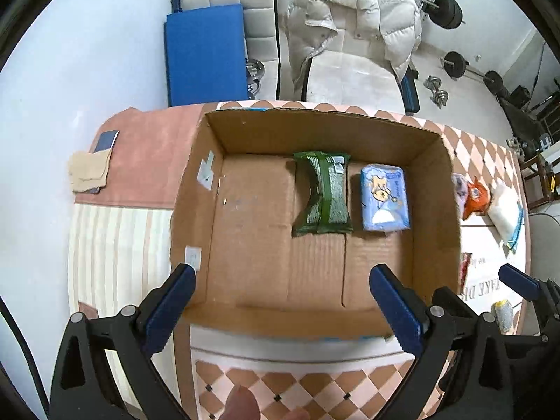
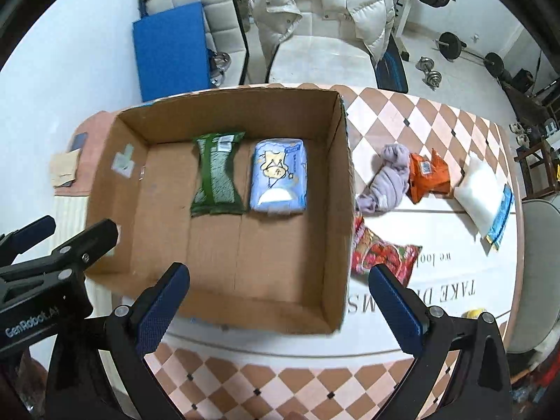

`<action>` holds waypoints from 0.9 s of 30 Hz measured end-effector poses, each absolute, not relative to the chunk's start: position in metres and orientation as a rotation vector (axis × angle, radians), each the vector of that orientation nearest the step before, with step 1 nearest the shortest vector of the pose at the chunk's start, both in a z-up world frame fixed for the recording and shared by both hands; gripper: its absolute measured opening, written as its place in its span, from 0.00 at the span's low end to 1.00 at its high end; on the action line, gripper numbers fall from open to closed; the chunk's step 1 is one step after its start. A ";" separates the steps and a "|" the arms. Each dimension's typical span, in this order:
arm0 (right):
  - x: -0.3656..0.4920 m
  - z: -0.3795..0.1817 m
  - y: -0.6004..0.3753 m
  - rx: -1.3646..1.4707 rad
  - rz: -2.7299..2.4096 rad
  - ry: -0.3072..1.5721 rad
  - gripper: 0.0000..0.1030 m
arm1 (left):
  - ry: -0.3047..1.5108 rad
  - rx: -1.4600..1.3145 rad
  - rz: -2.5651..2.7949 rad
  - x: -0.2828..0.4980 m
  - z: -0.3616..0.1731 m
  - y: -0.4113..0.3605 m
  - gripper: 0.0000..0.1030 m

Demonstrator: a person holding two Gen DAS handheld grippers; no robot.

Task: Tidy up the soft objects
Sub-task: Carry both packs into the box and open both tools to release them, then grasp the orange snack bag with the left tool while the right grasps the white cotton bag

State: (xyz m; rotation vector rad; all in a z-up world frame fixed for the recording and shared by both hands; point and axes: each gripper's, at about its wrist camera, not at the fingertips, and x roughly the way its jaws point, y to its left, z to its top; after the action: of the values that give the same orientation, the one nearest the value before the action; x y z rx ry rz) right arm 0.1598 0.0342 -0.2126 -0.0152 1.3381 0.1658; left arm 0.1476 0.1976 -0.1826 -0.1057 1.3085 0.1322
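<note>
An open cardboard box (image 1: 196, 189) (image 2: 343, 210) stands on the table. Inside, side by side at the far end, lie a green packet (image 1: 322, 194) (image 2: 217, 173) and a light blue tissue pack (image 1: 384, 197) (image 2: 279, 176). To the right of the box lie a lilac cloth (image 2: 386, 178), an orange packet (image 2: 428, 175) (image 1: 475, 197), a white pillow-like bag (image 2: 481, 196) (image 1: 505, 210) and a red strawberry packet (image 2: 383, 257). My left gripper (image 1: 283, 280) is open and empty above the box's near edge. My right gripper (image 2: 280, 280) is open and empty over the box's near right corner.
The table (image 2: 402, 112) has a checked cloth with lettering. A phone (image 1: 105, 140) and a tan cloth (image 1: 89, 171) lie at the far left. A small yellow thing (image 2: 472, 314) lies near the front right. A chair with a white puffer jacket (image 1: 353, 17) stands behind the table.
</note>
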 end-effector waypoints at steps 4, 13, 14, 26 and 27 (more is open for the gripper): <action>0.137 -0.191 0.027 0.016 0.216 1.308 1.00 | 1.288 -0.146 0.140 0.130 -0.165 0.190 0.99; 0.137 -0.170 -0.040 0.204 0.313 1.285 1.00 | 1.171 -0.014 0.105 0.147 -0.116 0.115 1.00; 0.142 -0.170 -0.063 0.238 0.288 1.289 1.00 | 1.180 -0.006 0.084 0.154 -0.116 0.103 1.00; 0.242 -0.258 -0.310 0.437 -0.131 1.462 1.00 | 1.333 0.474 -0.197 0.300 -0.212 -0.114 1.00; 0.251 -0.265 -0.325 0.454 -0.144 1.475 1.00 | 1.363 0.515 -0.229 0.309 -0.229 -0.129 1.00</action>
State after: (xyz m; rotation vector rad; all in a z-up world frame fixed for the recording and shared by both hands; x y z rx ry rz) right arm 0.2508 -0.3252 -0.2652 0.4541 1.4754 -0.1438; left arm 0.3093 -0.1291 -0.2291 0.5145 1.3633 -0.2287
